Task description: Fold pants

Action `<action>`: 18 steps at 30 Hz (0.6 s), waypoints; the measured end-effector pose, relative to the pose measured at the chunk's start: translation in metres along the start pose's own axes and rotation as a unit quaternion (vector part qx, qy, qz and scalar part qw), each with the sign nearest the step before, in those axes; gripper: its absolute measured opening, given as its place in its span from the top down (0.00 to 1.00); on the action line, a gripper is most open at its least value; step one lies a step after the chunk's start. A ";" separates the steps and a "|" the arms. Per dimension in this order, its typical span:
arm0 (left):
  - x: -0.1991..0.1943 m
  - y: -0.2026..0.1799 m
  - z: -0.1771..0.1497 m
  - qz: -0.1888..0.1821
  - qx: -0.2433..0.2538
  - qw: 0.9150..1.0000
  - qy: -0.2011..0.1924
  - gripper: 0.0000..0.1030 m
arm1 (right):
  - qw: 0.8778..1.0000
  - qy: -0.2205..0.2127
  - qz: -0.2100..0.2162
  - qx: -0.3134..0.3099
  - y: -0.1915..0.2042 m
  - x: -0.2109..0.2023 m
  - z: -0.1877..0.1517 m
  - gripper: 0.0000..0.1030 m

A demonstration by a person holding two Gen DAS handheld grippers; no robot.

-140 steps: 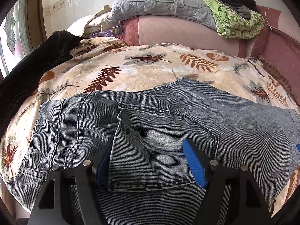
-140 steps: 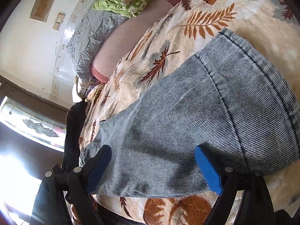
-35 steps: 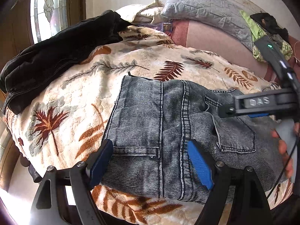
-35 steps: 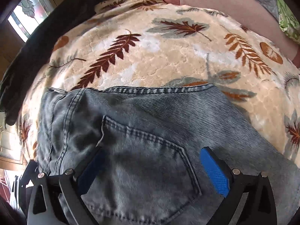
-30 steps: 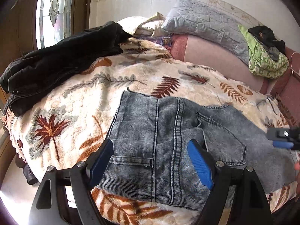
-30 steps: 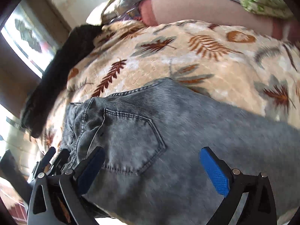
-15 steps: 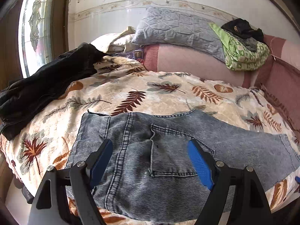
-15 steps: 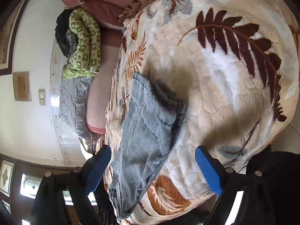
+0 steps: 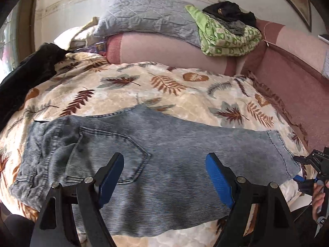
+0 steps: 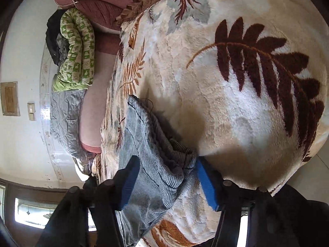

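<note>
Grey-blue denim pants [image 9: 164, 140] lie flat across the leaf-print bedspread [image 9: 185, 94], waist to the left and leg hem to the right. My left gripper [image 9: 164, 175] hovers open over the thigh beside the back pocket, with nothing between its blue pads. My right gripper [image 10: 167, 181] is at the hem [image 10: 148, 144], rolled onto its side. Its jaws are closing, with the hem bunched up between the pads but not pinched. In the left wrist view the right gripper [image 9: 302, 170] shows at the hem corner, held by a hand.
A black garment [image 9: 24, 78] is draped over the bed's left side. At the head lie a grey pillow [image 9: 148, 20], a folded green blanket [image 9: 226, 39] and a pink bolster [image 9: 164, 51]. A pink padded side [image 9: 292, 94] runs along the right. The bed edge and floor [image 10: 316, 177] are close to the hem.
The left gripper slid right from the waistband to the thigh. The right gripper swung from the pocket area to the leg hem, rolled sideways, and its jaws narrowed around the now-bunched hem.
</note>
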State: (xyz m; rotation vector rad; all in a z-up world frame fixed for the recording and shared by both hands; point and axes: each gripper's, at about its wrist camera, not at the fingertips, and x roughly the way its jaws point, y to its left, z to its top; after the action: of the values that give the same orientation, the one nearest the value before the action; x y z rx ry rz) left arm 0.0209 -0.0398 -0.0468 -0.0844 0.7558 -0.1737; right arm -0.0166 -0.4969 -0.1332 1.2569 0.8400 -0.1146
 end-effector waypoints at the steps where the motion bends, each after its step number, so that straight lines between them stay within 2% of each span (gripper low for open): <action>1: 0.005 -0.010 -0.001 -0.009 0.006 1.000 0.006 0.20 | 1.000 0.003 -0.003 0.003 -0.002 0.000 0.001 0.52; 3: 0.015 -0.028 -0.007 -0.026 0.020 0.999 0.019 0.20 | 1.000 0.009 0.007 0.014 -0.008 -0.001 0.003 0.54; 8: 0.026 -0.055 -0.020 -0.052 0.039 0.997 0.041 0.20 | 1.000 0.018 -0.006 -0.001 -0.005 0.001 0.005 0.54; 11: 0.028 -0.056 -0.025 -0.060 0.040 0.996 0.045 0.20 | 1.000 0.013 -0.015 -0.009 -0.006 0.000 0.003 0.66; 18: 0.037 -0.052 -0.019 -0.068 0.021 0.996 0.056 0.20 | 0.999 -0.001 -0.023 -0.037 0.001 -0.002 0.000 0.71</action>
State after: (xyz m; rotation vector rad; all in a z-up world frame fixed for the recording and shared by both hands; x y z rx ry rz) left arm 0.0272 -0.0981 -0.0786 -0.0869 0.8591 -0.3261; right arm -0.0176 -0.4975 -0.1309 1.1680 0.8646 -0.1216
